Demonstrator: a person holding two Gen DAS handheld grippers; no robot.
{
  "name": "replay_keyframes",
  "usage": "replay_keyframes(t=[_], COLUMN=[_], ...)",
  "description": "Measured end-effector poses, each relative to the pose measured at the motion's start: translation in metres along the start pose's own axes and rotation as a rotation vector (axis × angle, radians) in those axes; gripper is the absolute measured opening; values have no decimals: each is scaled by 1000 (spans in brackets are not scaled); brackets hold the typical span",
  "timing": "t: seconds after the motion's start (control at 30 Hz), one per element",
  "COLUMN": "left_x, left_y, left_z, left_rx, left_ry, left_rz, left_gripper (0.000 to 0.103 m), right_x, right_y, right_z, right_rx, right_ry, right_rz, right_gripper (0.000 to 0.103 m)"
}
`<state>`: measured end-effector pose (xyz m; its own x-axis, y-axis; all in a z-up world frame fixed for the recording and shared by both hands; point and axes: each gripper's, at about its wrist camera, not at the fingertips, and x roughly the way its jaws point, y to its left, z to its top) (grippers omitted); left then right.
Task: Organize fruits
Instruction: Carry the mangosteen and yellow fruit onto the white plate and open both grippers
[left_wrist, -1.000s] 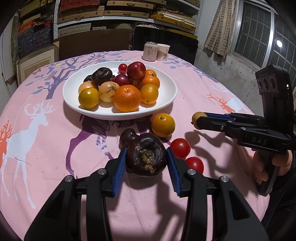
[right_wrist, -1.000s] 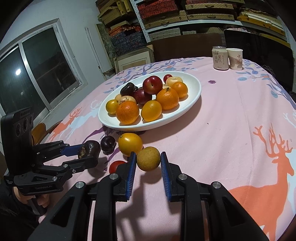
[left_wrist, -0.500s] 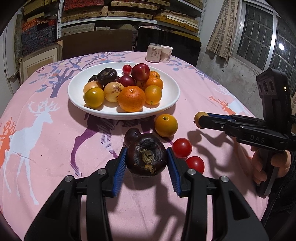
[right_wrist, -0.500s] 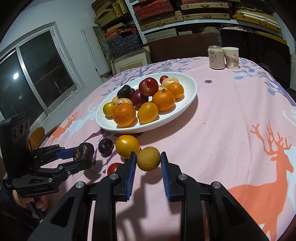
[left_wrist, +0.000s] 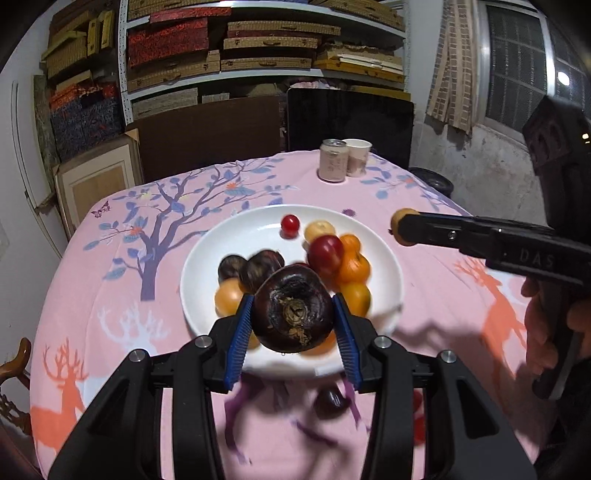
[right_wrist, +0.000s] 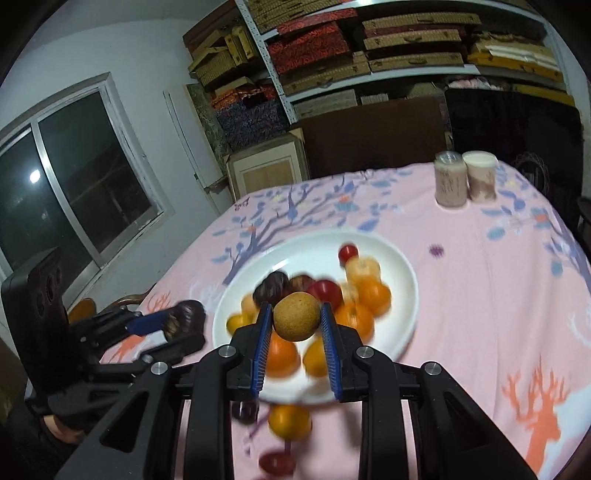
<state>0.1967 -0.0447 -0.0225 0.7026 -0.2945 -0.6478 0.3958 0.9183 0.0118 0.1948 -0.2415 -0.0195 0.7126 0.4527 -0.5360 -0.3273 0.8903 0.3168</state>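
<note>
Presently a large dark purple fruit (left_wrist: 293, 308) is clamped between the blue pads of the left gripper (left_wrist: 293, 325), its dried calyx turned toward the camera, and it is carried above the near rim of the white plate (left_wrist: 207, 258). A small tan, rough-skinned fruit (right_wrist: 296, 315) is pinched in the right gripper (right_wrist: 296, 336), likewise held over the near side of the plate.

Just beyond both grippers the plate is crowded on its near and right portions with oranges (left_wrist: 354, 266), a red plum (left_wrist: 325, 255) and dark plums (left_wrist: 261, 268); bare porcelain is left only on the far and left parts, near a cherry tomato (left_wrist: 290, 225). If either fruit were released from this height onto the heap, it could be expected to roll, and a neighbour might be knocked over the rim onto the bench (left_wrist: 110, 295). The dark fruit looks soft, so bruising or splitting is judged possible under too firm a squeeze or a hard drop.

The two grippers are close together over the same plate, so a collision is a risk if both are lowered at once.

Below and behind the grippers, an orange (right_wrist: 289, 421), a dark plum (left_wrist: 330, 402) and red tomatoes (right_wrist: 277, 463) are seen loose on the bench beside the plate; they could be nudged away by a low pass.
</note>
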Motion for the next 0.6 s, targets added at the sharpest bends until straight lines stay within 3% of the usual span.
replay_keyframes(t=[0.13, 0.3, 0.37, 0.43, 0.47, 0.6], left_x=[34, 66, 70, 68, 67, 51], left_y=[16, 29, 30, 32, 33, 33], left_z=[21, 21, 19, 19, 20, 16], left_rx=[-40, -73, -69, -78, -82, -84], left_ry=[37, 91, 88, 69, 61, 39], left_rz=[5, 11, 20, 23, 24, 22], left_gripper=[42, 42, 51, 66, 67, 68], right_x=[45, 90, 99, 104, 105, 88], right_y=[12, 15, 14, 16, 16, 16], right_z=[28, 36, 35, 34, 33, 29], right_rx=[-55, -74, -79, -85, -84, -73], right_ry=[34, 97, 106, 120, 117, 92], right_rz=[-40, -66, -66, -57, -61, -68], right_gripper=[27, 27, 28, 42, 47, 47])
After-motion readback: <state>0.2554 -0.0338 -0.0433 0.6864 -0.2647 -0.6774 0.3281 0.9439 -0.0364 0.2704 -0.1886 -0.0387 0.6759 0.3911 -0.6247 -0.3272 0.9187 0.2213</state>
